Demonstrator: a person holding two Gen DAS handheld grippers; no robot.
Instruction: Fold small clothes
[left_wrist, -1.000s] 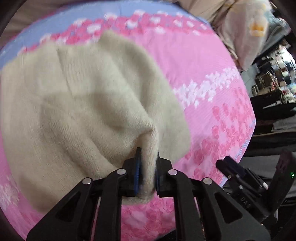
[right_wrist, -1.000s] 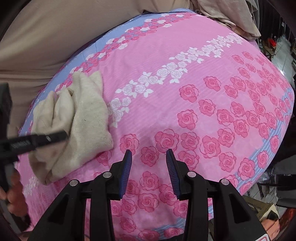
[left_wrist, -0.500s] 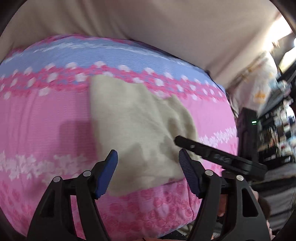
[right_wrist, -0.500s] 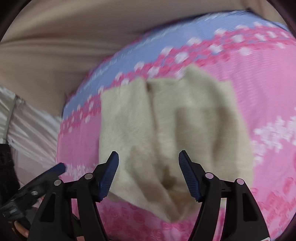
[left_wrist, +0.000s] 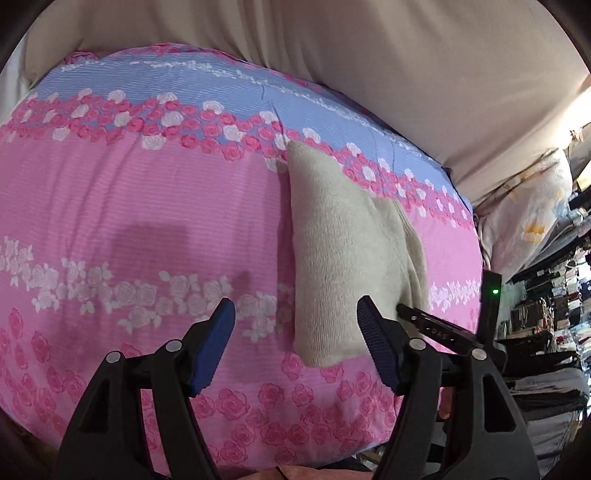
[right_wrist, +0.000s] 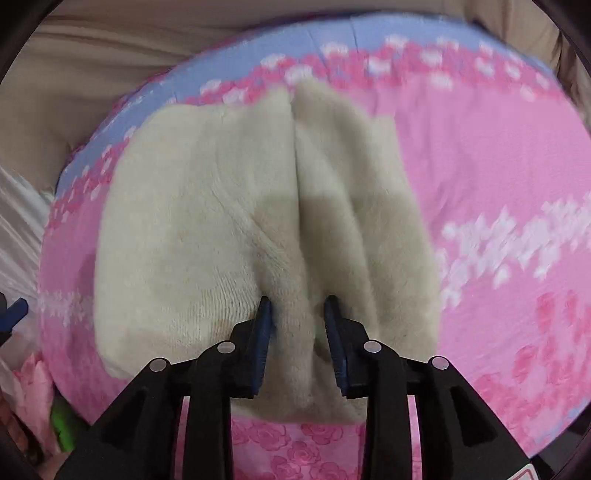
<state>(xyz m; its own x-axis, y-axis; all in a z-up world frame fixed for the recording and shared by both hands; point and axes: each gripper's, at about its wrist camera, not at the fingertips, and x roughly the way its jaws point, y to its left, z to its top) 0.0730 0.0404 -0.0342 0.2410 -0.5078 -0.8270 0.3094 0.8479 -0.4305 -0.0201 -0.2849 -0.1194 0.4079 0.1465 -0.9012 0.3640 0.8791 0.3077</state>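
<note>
So here's what we've got: a small cream knit garment (right_wrist: 236, 229) lying on the bed, on a pink sheet (left_wrist: 147, 229) with rose print and a blue band along the far edge. It sits near that blue band, already doubled over with a long crease running down its middle.

Our right hand-held gripper (right_wrist: 297, 314) is down on the near edge of the garment, and its jaws have just been closing. A raised ridge of the knit sits between the blue pads, and both pads look pressed into the fabric, so we'd call that a pinch on the garment. The bottom hem is cut off behind the gripper body, and the right wrist view is pretty blurry, so we can't tell how many layers are caught.

Our left hand-held gripper (left_wrist: 295, 343) hangs spread wide over bare sheet, nothing between the jaws. From the left wrist view the garment lies just beside its right finger (left_wrist: 376, 350), and that finger hides the lower corner.

Off to the right there's a pale pillow (left_wrist: 524, 218) and dark cluttered shelves (left_wrist: 554, 317), too small to make out.
</note>
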